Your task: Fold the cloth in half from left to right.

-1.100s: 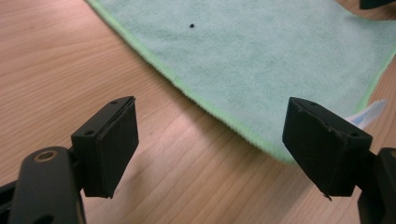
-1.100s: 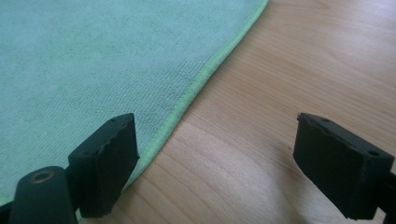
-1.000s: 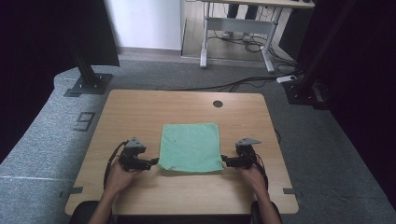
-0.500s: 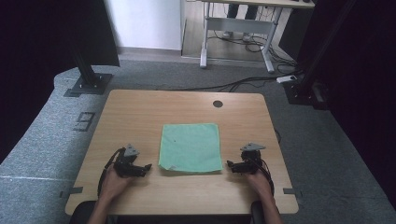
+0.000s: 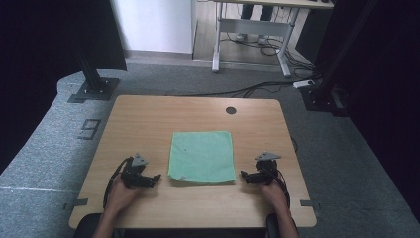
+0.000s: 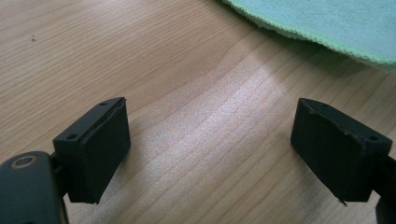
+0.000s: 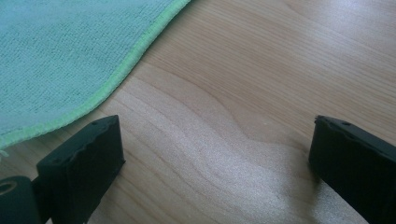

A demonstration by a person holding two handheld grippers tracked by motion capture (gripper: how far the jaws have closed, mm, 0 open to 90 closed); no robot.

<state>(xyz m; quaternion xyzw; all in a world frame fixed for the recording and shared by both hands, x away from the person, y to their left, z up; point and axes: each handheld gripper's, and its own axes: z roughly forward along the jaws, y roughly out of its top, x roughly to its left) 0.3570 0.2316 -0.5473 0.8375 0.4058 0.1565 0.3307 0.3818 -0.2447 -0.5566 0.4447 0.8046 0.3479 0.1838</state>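
A green cloth (image 5: 202,156) lies flat and square on the middle of the wooden table (image 5: 148,116). My left gripper (image 5: 157,177) rests on the table just left of the cloth's near left corner, apart from it, and points at it. Its jaws have just been opening and stand open (image 6: 210,144) over bare wood, with the cloth's edge (image 6: 327,23) ahead at the upper right. My right gripper (image 5: 242,174) sits just right of the near right corner. Its jaws have just been opening too and are open (image 7: 215,158) with nothing between them; the cloth (image 7: 60,51) lies ahead to the left.
A round cable hole (image 5: 231,110) sits near the table's far edge. Bare wood surrounds the cloth on all sides. Beyond the table are grey carpet, black stand bases (image 5: 91,89) and another desk's legs (image 5: 247,34).
Both grippers have drawn away from the cloth's near corners, outward and slightly toward me, and their jaws have widened. The cloth stays flat on the table.
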